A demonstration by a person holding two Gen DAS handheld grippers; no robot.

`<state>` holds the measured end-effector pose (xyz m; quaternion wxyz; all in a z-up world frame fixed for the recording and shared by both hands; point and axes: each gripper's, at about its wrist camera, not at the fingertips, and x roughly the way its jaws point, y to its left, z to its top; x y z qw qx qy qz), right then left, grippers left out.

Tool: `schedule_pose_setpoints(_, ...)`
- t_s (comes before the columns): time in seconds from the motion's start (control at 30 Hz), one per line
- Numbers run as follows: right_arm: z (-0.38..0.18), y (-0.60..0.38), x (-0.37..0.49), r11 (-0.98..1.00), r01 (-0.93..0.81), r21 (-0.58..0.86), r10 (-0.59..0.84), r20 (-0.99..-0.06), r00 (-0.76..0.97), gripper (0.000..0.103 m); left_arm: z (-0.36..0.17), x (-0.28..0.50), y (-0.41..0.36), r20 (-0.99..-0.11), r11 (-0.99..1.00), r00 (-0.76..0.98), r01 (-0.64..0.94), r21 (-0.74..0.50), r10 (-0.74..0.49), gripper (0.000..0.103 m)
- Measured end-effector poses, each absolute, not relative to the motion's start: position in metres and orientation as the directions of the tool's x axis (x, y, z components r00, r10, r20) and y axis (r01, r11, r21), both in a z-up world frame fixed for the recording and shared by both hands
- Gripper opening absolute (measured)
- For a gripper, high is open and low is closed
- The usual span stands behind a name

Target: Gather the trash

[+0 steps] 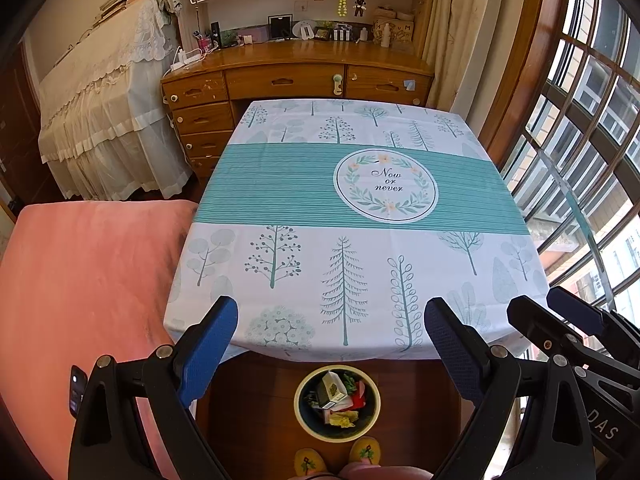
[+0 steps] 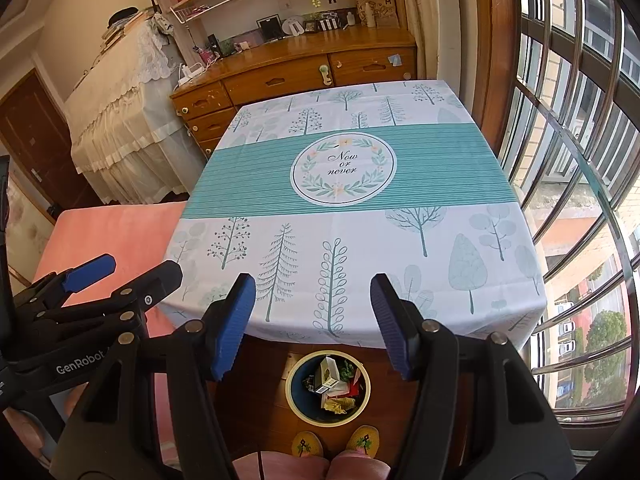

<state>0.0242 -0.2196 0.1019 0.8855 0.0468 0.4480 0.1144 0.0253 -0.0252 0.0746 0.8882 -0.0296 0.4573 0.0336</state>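
A round bin (image 1: 337, 432) (image 2: 294, 398) stands on the wooden floor below the table's near edge. It holds several pieces of trash (image 1: 338, 398) (image 2: 334, 384): a small carton, red and yellow wrappers, something green. My left gripper (image 1: 332, 320) hovers open above the table's near edge and the bin, nothing between its blue pads. My right gripper (image 2: 312, 292) is open beside it, also holding nothing. The right gripper's tips (image 1: 556, 308) show at the right of the left wrist view. The left gripper's tips (image 2: 128, 270) show at the left of the right wrist view.
The table wears a white and teal tree-print cloth (image 1: 360, 208) (image 2: 344, 200). A pink bed (image 1: 80, 300) lies to the left, a wooden desk (image 1: 296, 76) behind, a barred window (image 1: 580, 160) to the right. Two yellow slippers (image 1: 338, 456) of the person stand by the bin.
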Motion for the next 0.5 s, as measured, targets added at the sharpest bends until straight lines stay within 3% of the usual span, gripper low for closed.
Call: schedule_pose_setpoints(0.5,0.0992,-0.2231,0.0283,0.969,-0.161,0.186,0.245,-0.787,0.566,0.057,0.0676,0.0289,-0.0288,-0.824,0.996,0.565,-0.094,-0.007,0.048,0.096)
